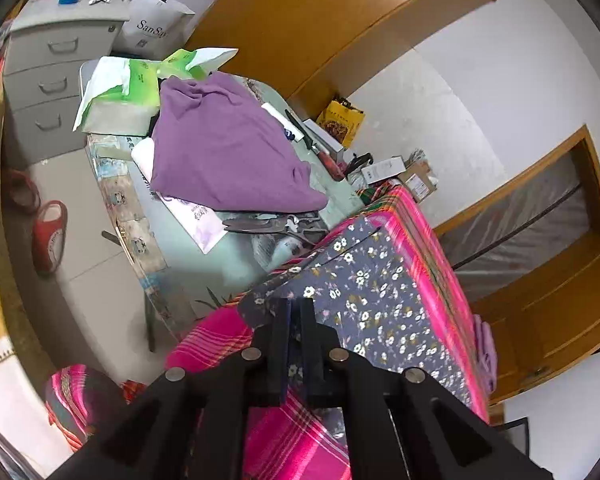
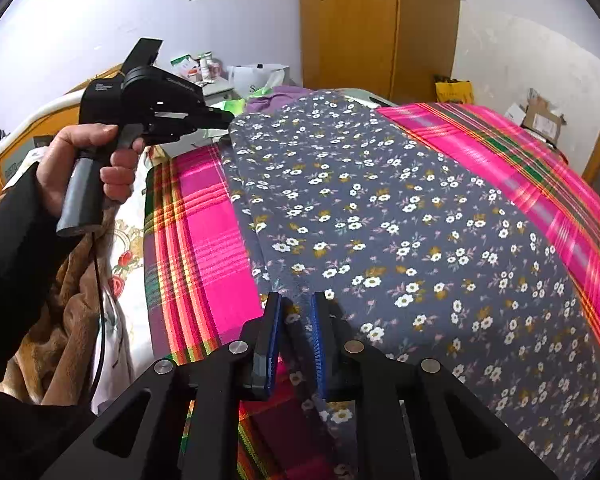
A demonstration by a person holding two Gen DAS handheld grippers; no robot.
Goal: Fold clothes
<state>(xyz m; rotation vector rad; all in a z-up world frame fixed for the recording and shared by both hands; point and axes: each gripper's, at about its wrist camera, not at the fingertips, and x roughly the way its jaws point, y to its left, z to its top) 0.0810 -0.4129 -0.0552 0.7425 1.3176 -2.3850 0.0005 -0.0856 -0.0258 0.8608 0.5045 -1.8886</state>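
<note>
A dark blue garment with small white flowers (image 1: 380,280) lies spread over a pink plaid cloth (image 1: 292,440). My left gripper (image 1: 296,306) is shut on one edge of it, the fabric pinched between the pads. In the right wrist view the floral garment (image 2: 400,220) runs away from me across the plaid cloth (image 2: 204,220). My right gripper (image 2: 296,300) is shut on its near edge, with a fold of cloth between the blue pads. The left gripper (image 2: 225,117), held by a hand (image 2: 80,160), grips the far left corner.
A purple garment (image 1: 228,148) lies heaped on a glass-topped table beyond, beside green tissue packs (image 1: 136,80) and scissors (image 1: 268,226). A grey drawer cabinet (image 1: 48,76) and red slippers (image 1: 50,232) are at left. A brown blanket (image 2: 60,300) lies left of the plaid cloth.
</note>
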